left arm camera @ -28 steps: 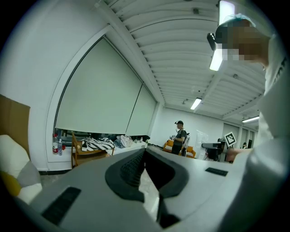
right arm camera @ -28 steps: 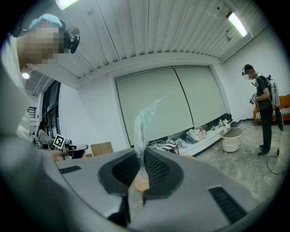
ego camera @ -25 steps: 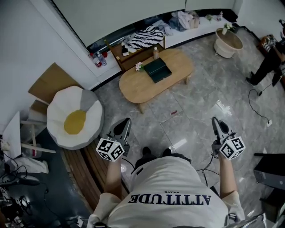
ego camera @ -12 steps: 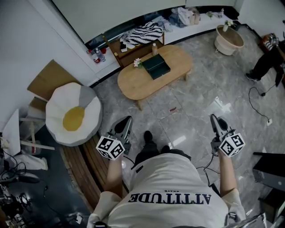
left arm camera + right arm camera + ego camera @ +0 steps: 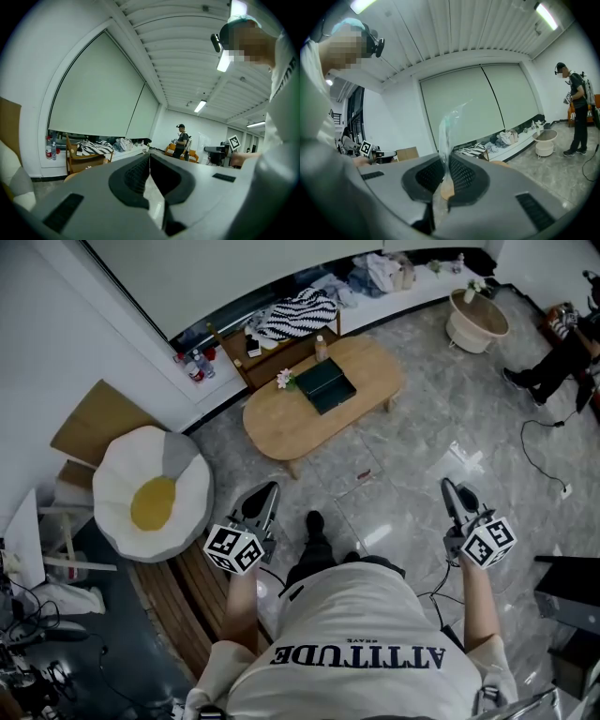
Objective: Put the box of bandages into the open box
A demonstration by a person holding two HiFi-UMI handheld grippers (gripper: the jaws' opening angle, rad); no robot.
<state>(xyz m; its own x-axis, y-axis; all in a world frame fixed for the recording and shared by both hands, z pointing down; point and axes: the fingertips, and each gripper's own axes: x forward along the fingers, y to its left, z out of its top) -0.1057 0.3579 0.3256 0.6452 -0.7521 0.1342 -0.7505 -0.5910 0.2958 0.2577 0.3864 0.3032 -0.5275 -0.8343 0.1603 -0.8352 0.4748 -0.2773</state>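
A dark green open box (image 5: 325, 386) sits on the oval wooden table (image 5: 277, 426), far ahead of both grippers. My left gripper (image 5: 265, 489) (image 5: 149, 155) is held at waist height over the floor, its jaws closed together with nothing between them. At the same height, my right gripper (image 5: 448, 486) (image 5: 445, 159) is shut on a thin clear plastic packet (image 5: 444, 133) with something tan inside. The packet sticks up past the fingertips. It is too small to make out in the head view.
A fried-egg cushion (image 5: 150, 491) and cardboard (image 5: 89, 432) lie left. A wooden shelf (image 5: 281, 345) with a striped cloth stands behind the table. A white round basket (image 5: 476, 320), a person's legs (image 5: 553, 362) and a floor cable (image 5: 544, 465) are right.
The person has taken a step toward the table, one foot now forward between the grippers. Both grippers keep their height and stay shut.
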